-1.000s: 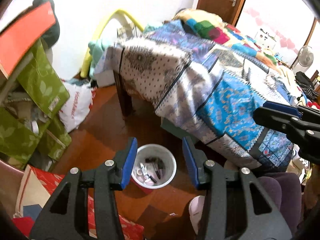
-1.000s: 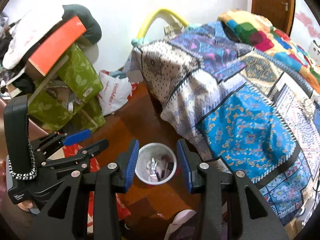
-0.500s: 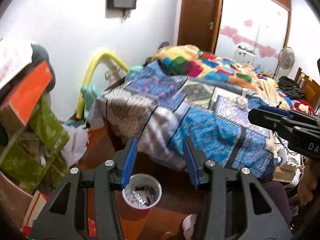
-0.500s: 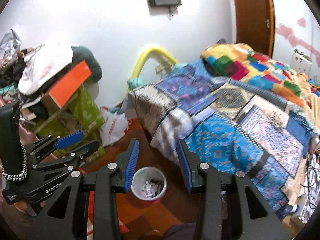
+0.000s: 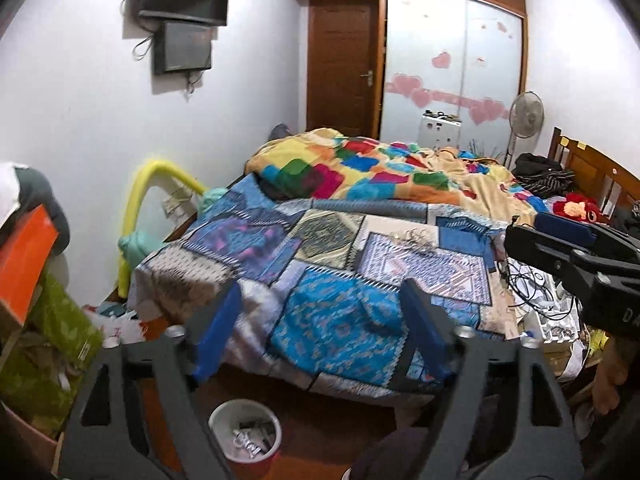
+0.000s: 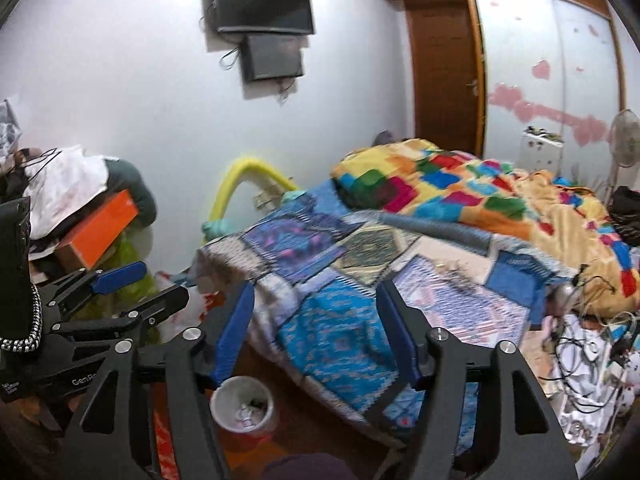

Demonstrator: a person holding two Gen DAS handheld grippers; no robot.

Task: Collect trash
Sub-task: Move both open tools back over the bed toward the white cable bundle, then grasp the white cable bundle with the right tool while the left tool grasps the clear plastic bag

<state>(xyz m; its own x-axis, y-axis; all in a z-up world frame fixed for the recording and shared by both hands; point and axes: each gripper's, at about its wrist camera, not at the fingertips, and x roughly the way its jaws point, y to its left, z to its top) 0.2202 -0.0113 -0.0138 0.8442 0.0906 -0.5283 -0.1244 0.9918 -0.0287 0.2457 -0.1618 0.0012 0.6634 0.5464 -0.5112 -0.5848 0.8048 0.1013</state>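
Observation:
A red cup with a white inside (image 5: 245, 432) stands on the wooden floor below the bed's foot and holds several scraps of trash; it also shows in the right wrist view (image 6: 243, 405). A small pile of thin scraps (image 5: 412, 238) lies on the patchwork bedspread (image 5: 340, 280), also seen in the right wrist view (image 6: 454, 270). My left gripper (image 5: 320, 328) is open and empty, raised over the bed's foot. My right gripper (image 6: 316, 328) is open and empty beside it. Each gripper shows at the edge of the other's view.
A colourful quilt (image 5: 380, 168) is heaped at the bed's far end. Boxes and green bags (image 5: 48, 320) are stacked at the left. Cables and clutter (image 6: 592, 360) lie at the right of the bed. A fan (image 5: 526, 114) and wardrobe stand behind.
Both grippers have tilted up from the cup on the floor toward the bed top. The cup has dropped to the bottom of both views. Both stay open.

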